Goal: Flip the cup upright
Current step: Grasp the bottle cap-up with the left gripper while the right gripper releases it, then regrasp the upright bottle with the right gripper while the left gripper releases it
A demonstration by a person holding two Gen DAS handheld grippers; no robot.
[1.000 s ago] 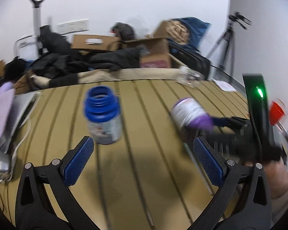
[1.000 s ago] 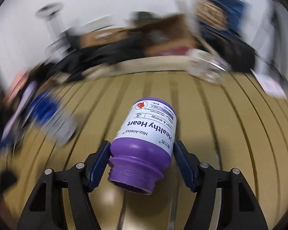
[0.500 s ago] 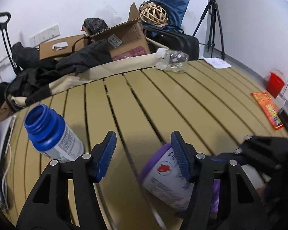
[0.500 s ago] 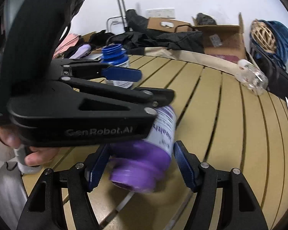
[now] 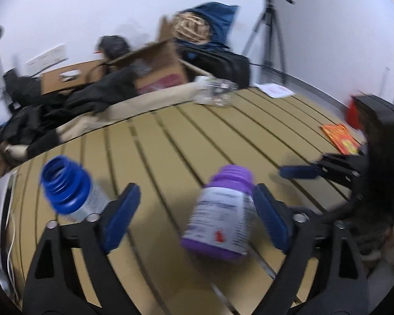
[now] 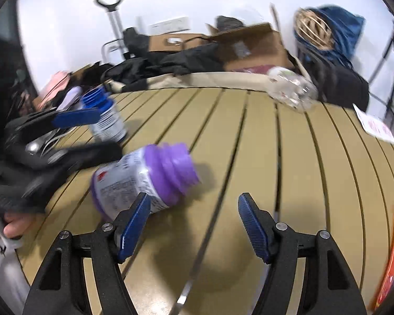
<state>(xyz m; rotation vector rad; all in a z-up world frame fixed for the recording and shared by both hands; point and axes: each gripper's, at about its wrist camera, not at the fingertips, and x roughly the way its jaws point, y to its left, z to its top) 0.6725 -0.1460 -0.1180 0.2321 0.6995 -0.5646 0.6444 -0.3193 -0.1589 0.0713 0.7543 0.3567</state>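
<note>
A purple bottle (image 5: 220,218) with a white label and open mouth is the cup. It leans tilted on the slatted table (image 5: 170,136), blurred. It sits between the fingers of my left gripper (image 5: 195,189), which stands open, nearer the right pad than the left. In the right wrist view the purple bottle (image 6: 144,178) points its mouth right. My right gripper (image 6: 193,199) is open with nothing between its fingers; the bottle lies just past its left finger. The left gripper's fingers (image 6: 76,118) reach in from the left. An upright blue bottle (image 5: 65,191) stands to the left.
A clear plastic bottle (image 5: 214,92) lies at the table's far edge. An orange packet (image 5: 340,139) and a red cup (image 5: 353,113) are at the right. Cardboard boxes (image 6: 249,47), dark clothes and a tripod (image 5: 270,26) stand behind. Cables and a silver device (image 6: 39,144) lie at the left.
My right gripper has let go of the purple bottle and drawn back, open. The bottle has turned so its mouth points away and up. My left gripper has opened wider around it.
</note>
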